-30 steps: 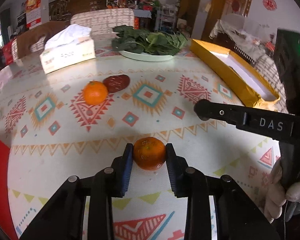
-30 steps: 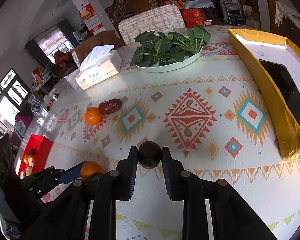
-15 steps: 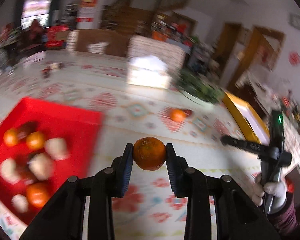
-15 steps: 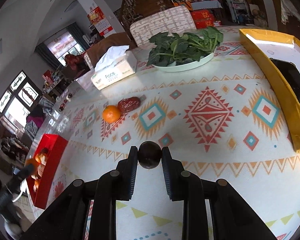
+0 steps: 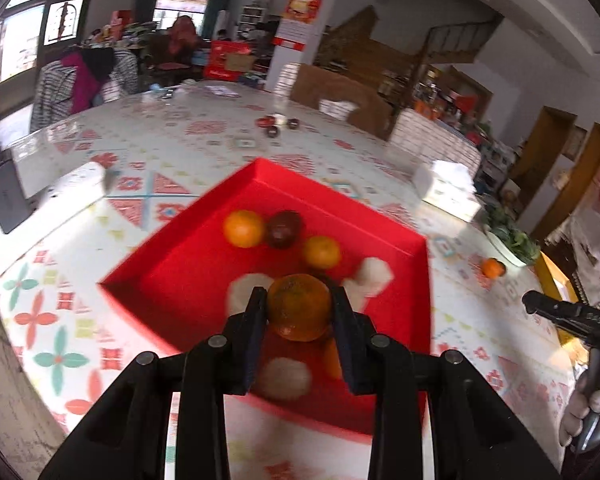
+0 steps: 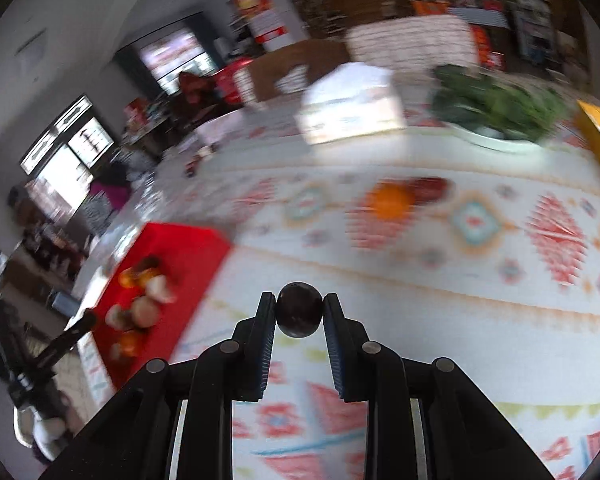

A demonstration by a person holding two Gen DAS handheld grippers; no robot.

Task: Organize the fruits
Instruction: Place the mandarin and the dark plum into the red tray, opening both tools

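Note:
My left gripper (image 5: 299, 308) is shut on an orange (image 5: 299, 306) and holds it above the red tray (image 5: 204, 264). The tray holds several fruits: oranges, a dark round fruit (image 5: 285, 229) and pale ones. My right gripper (image 6: 299, 314) is shut on a dark round fruit (image 6: 299, 314) above the patterned tablecloth, to the right of the red tray (image 6: 188, 248). An orange (image 6: 389, 200) and a dark red fruit (image 6: 430, 189) lie together on the table farther off. The right gripper also shows in the left wrist view (image 5: 534, 307).
A tissue box (image 6: 350, 104), a plate of green leaves (image 6: 500, 114) and a yellow box (image 6: 598, 136) stand at the far side of the table. A dark device (image 5: 6, 196) and a white box (image 5: 60, 196) lie left of the tray. Small dark fruits (image 5: 278, 126) lie far back.
My left gripper has carried the orange from beside the tray to over it. My right gripper has swung left with the dark fruit, toward the red tray.

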